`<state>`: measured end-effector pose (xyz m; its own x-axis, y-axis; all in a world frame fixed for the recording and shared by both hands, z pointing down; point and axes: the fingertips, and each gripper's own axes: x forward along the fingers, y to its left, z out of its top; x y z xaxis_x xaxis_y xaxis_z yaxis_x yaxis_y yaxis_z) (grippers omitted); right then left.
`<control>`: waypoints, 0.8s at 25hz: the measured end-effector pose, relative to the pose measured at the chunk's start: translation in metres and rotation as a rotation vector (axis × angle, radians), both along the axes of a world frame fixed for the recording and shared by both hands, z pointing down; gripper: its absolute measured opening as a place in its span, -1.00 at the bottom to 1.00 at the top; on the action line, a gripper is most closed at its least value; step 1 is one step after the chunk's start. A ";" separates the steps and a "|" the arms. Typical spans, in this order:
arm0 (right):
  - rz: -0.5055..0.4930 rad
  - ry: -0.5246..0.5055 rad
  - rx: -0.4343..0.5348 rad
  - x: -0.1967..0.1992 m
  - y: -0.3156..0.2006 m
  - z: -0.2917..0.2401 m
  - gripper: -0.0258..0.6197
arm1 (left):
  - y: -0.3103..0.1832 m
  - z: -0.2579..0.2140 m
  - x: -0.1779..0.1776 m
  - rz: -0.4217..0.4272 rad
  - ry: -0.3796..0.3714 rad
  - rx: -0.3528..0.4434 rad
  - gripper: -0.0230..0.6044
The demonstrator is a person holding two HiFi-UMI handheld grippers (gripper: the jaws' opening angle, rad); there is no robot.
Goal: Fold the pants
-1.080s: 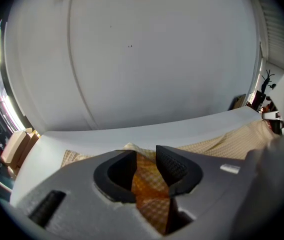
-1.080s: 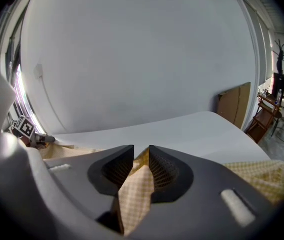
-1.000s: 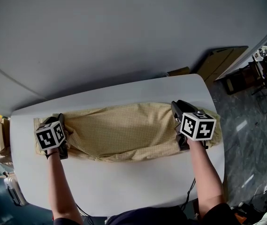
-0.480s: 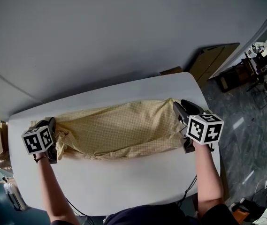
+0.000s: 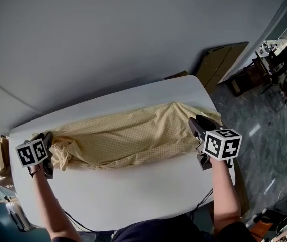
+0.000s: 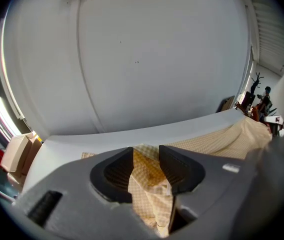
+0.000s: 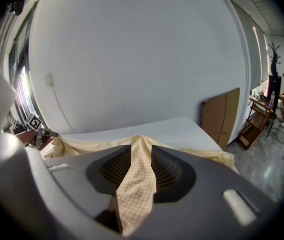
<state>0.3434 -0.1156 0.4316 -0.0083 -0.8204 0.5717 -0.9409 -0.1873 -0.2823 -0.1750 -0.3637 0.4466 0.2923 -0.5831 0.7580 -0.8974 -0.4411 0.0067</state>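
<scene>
Pants (image 5: 128, 137) lie lengthwise across the table (image 5: 133, 195), both ends lifted, cloth pinched in the opening jaws of the left gripper (image 6: 146, 156) at 9 o'clock and the closing jaws of the right gripper (image 7: 141, 156) at 3 o'clock, evidently to tension them for folding.

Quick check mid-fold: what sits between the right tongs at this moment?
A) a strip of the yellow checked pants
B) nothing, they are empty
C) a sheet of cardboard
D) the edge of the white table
A: the right gripper view shows a strip of the yellow checked pants running up between the right tongs, whose jaws are closing on it.
</scene>
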 end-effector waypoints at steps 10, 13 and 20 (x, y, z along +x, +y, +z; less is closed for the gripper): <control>-0.036 -0.002 0.006 -0.025 0.011 0.001 -0.54 | 0.020 -0.002 0.014 0.171 -0.131 -0.067 -0.40; -0.059 -0.010 0.008 -0.037 0.011 0.002 -0.55 | 0.029 0.000 0.008 0.147 -0.106 -0.063 -0.39; -0.146 -0.052 0.027 -0.076 -0.002 0.002 -0.58 | 0.063 0.013 0.036 0.161 -0.051 -0.003 -0.39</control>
